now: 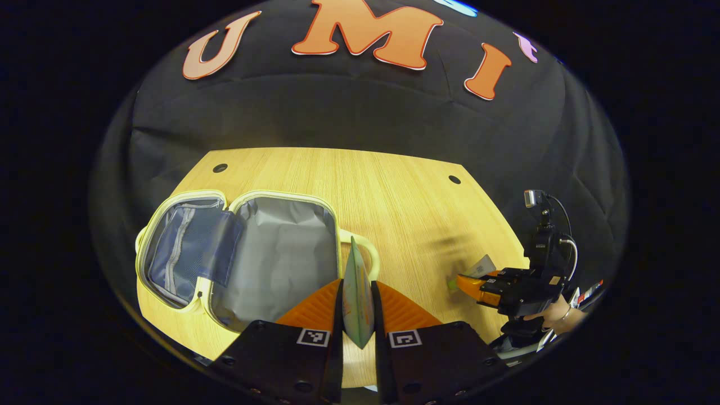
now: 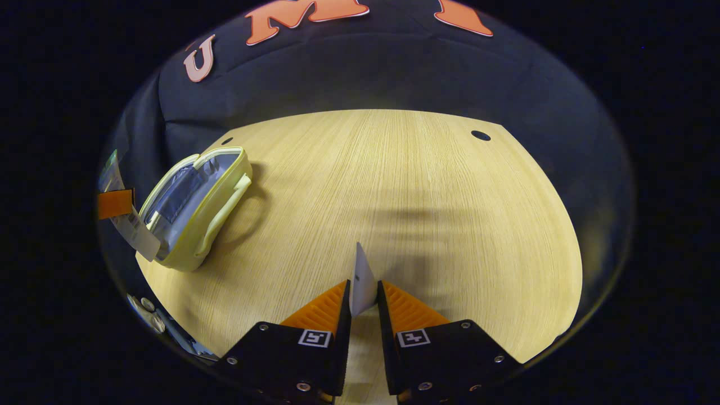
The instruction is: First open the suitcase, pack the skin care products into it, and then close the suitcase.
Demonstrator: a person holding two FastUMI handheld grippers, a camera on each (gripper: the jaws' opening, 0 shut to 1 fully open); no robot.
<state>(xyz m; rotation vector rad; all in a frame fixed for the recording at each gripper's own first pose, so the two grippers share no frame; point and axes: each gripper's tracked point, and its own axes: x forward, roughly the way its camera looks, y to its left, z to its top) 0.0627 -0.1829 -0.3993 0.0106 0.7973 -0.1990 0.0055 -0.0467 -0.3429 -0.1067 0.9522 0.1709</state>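
Note:
The pale yellow suitcase [image 1: 242, 259] lies open on the wooden table [image 1: 405, 197], its grey lining and a blue inner pocket showing. My left gripper [image 1: 358, 306] is shut on a flat greenish skin care sachet [image 1: 357, 295], held edge-on just right of the open case. In the right gripper view my right gripper [image 2: 363, 295] is shut on a thin pale sachet [image 2: 363, 281] above the bare tabletop. The suitcase [image 2: 197, 208] sits far to the left there. The right gripper [image 1: 506, 287] with the hand holding it also appears at the right of the left gripper view.
Two small round holes [image 1: 454, 179] mark the table's far corners. The table's front edge runs close under both grippers. In the right gripper view the other gripper's sachet [image 2: 132, 225] shows at the far left beside the case.

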